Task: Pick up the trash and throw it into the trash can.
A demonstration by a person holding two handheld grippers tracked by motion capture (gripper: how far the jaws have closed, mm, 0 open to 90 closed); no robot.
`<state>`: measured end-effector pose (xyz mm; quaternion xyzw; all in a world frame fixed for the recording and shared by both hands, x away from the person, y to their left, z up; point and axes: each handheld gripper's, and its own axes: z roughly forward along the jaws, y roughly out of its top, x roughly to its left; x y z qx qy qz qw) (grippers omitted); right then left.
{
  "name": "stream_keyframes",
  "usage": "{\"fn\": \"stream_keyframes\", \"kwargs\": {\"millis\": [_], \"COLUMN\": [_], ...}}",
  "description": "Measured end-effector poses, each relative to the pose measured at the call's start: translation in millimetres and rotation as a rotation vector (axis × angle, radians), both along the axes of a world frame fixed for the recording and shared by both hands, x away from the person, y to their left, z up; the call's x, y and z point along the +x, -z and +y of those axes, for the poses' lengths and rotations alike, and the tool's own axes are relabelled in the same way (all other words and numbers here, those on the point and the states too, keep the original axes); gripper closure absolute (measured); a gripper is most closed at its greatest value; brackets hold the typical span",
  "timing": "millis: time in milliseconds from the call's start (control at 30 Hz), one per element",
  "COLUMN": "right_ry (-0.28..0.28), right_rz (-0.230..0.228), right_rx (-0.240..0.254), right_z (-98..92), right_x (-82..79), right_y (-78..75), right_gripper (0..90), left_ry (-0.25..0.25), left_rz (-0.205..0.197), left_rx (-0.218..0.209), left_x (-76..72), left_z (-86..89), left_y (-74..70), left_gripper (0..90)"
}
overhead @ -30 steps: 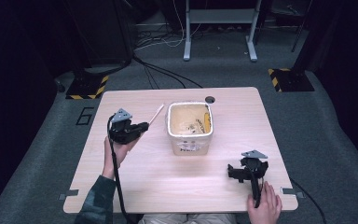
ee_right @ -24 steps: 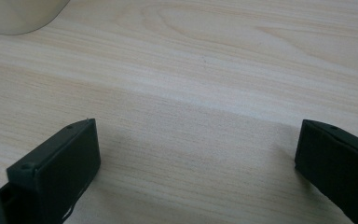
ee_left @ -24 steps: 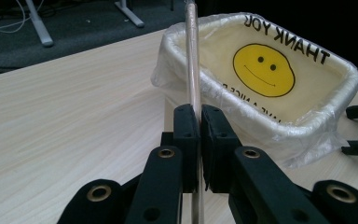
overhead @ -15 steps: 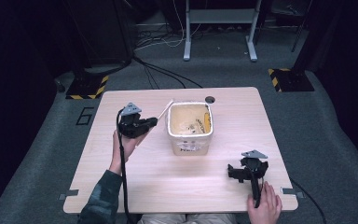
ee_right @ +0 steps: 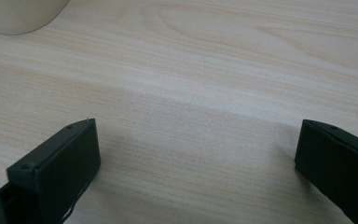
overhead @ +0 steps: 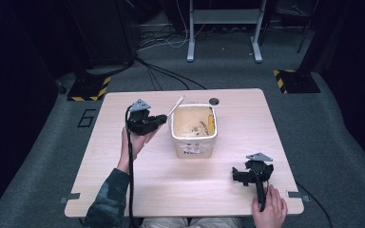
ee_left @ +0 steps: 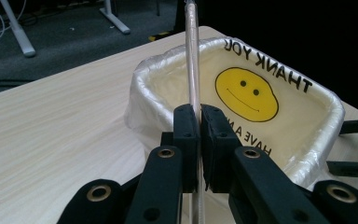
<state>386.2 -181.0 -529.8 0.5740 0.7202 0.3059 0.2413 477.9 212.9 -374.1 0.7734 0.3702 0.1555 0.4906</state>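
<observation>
A thin clear straw stands between the jaws of my left gripper, which is shut on it. In the high view the left gripper hovers just left of a white bin, and the straw slants up over the bin's left rim. The bin is lined with a plastic bag printed with a yellow smiley face. My right gripper rests on the table at the front right. The right gripper is open, with bare wood between its fingers.
Some scraps, one of them yellow, lie inside the bin. A small round hole sits in the table behind the bin. Cables and a desk frame are on the floor beyond the far edge.
My left gripper has carried the straw to the right, from the table's left part up to the bin's left rim. The right gripper has stayed where it was.
</observation>
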Motion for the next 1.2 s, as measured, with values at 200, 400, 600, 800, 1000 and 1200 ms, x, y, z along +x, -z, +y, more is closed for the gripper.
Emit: {"fn": "stream_keyframes", "kwargs": {"millis": [200, 400, 600, 800, 1000, 1200], "right_ry": [0.001, -0.005, -0.007, -0.003, -0.007, -0.005], "right_rz": [0.0, 0.002, 0.001, 0.003, 0.002, 0.001], "right_rx": [0.0, -0.002, -0.003, 0.0, 0.0, -0.002], "right_z": [0.1, -0.3, -0.6, -0.2, -0.3, -0.4], "right_x": [0.0, -0.1, 0.0, -0.2, -0.2, -0.1], "right_y": [0.0, -0.1, -0.1, -0.1, -0.1, 0.0], "right_gripper": [0.0, 0.0, 0.0, 0.0, 0.0, 0.0], "left_ry": [0.007, 0.019, 0.045, 0.071, 0.079, 0.097], "left_rz": [-0.005, -0.012, -0.006, -0.025, -0.037, -0.069], "left_rx": [0.012, 0.012, -0.003, 0.006, 0.01, 0.019], "left_x": [3.2, 7.6, 13.7, 17.0, 20.9, 22.6], "left_z": [-5.7, -12.2, -22.0, -36.2, -49.2, -61.7], "left_y": [-3.2, -9.0, -16.6, -28.3, -34.7, -40.3], "left_gripper": [85.2, 85.2, 85.1, 85.2, 85.1, 85.2]}}
